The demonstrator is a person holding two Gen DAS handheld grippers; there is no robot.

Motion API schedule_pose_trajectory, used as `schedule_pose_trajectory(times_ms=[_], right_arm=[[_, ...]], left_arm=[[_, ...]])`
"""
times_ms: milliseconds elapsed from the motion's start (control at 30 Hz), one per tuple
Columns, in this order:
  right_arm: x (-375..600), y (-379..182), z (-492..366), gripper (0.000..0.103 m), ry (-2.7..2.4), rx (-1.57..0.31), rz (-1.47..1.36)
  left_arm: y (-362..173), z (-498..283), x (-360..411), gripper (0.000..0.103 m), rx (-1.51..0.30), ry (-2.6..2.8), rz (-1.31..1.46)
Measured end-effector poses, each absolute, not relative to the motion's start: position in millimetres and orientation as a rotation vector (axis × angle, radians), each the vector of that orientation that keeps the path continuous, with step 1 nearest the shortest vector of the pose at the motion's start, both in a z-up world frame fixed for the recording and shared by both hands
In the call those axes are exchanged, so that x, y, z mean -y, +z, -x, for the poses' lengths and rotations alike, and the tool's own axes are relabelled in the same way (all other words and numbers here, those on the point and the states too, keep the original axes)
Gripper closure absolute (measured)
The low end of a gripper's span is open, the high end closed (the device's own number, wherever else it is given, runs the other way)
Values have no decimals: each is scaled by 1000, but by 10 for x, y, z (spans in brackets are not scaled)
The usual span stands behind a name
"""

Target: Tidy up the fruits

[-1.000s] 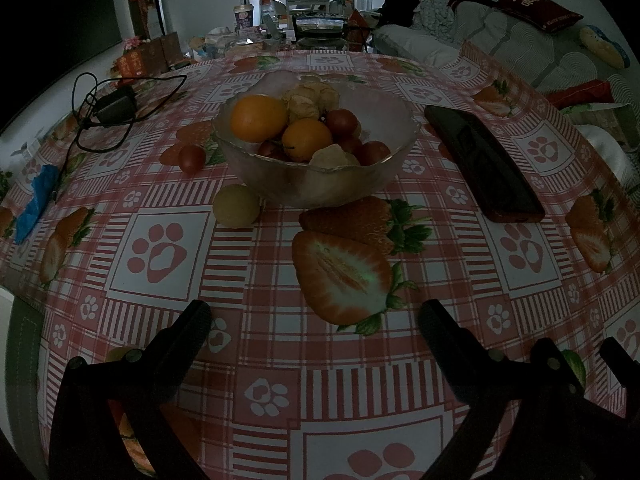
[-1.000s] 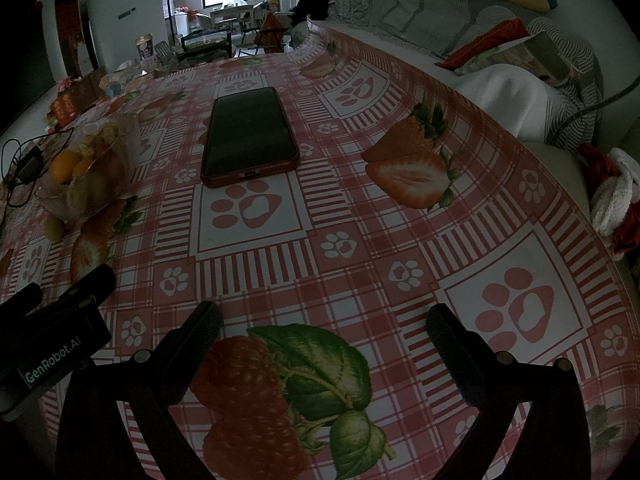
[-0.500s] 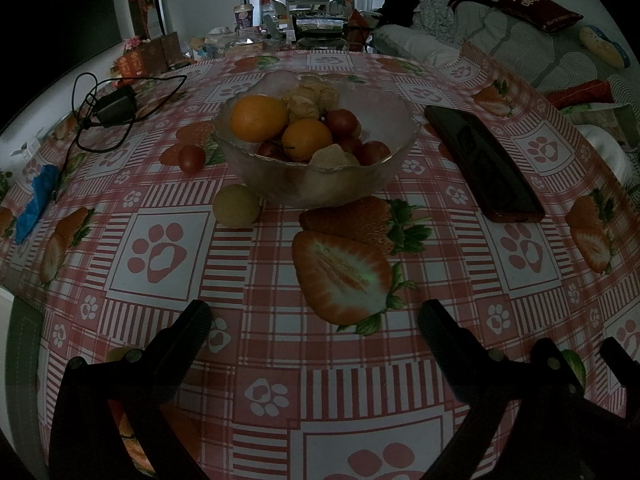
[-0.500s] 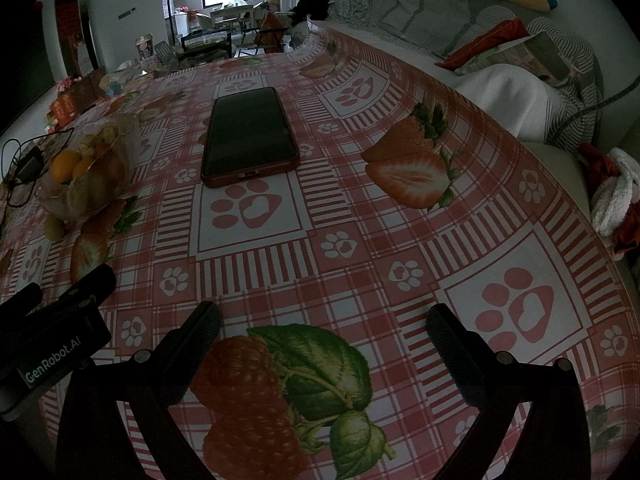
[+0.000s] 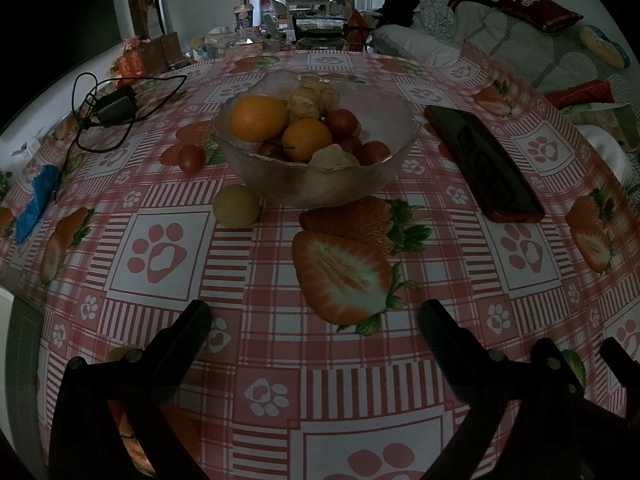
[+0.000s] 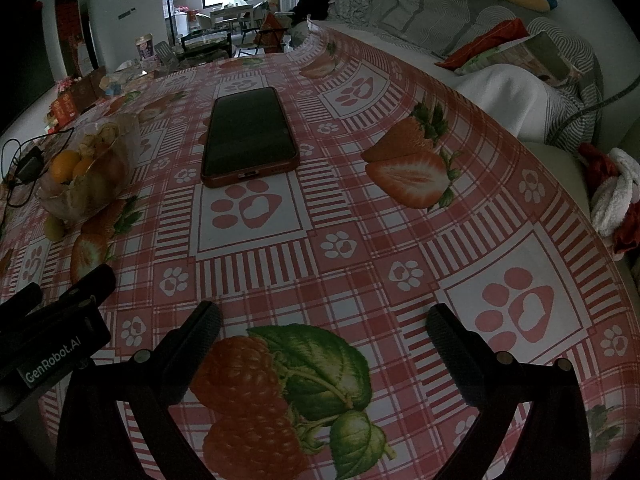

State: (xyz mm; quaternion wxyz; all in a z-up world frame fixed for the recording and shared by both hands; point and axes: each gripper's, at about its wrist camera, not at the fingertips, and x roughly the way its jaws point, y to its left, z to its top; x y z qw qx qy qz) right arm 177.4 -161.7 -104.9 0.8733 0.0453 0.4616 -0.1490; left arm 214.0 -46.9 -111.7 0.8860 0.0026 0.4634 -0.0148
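Note:
A glass bowl (image 5: 372,178) stands mid-table, holding oranges (image 5: 258,118), red tomatoes (image 5: 342,122) and pale husked fruits (image 5: 310,98). A yellow-green round fruit (image 5: 235,211) lies on the cloth against the bowl's front left. A red tomato (image 5: 191,159) lies to the bowl's left. My left gripper (image 5: 314,320) is open and empty, low over the cloth, well in front of the bowl. My right gripper (image 6: 324,320) is open and empty over the table's right part; the bowl (image 6: 86,196) is far to its left.
A dark phone in a red case (image 5: 482,164) lies right of the bowl, also in the right wrist view (image 6: 248,136). A charger with black cable (image 5: 114,106) and a blue wrapper (image 5: 36,200) lie at the left. Clutter stands at the far edge. A sofa with cushions (image 6: 500,40) borders the right.

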Motion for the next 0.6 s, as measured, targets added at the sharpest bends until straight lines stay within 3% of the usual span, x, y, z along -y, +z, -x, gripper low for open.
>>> schedule_pose_trajectory(times_ms=[600], right_arm=[[1616, -1047, -1774, 0, -311, -964, -94]], left_arm=[[-1117, -2140, 470, 0, -964, -31, -5]])
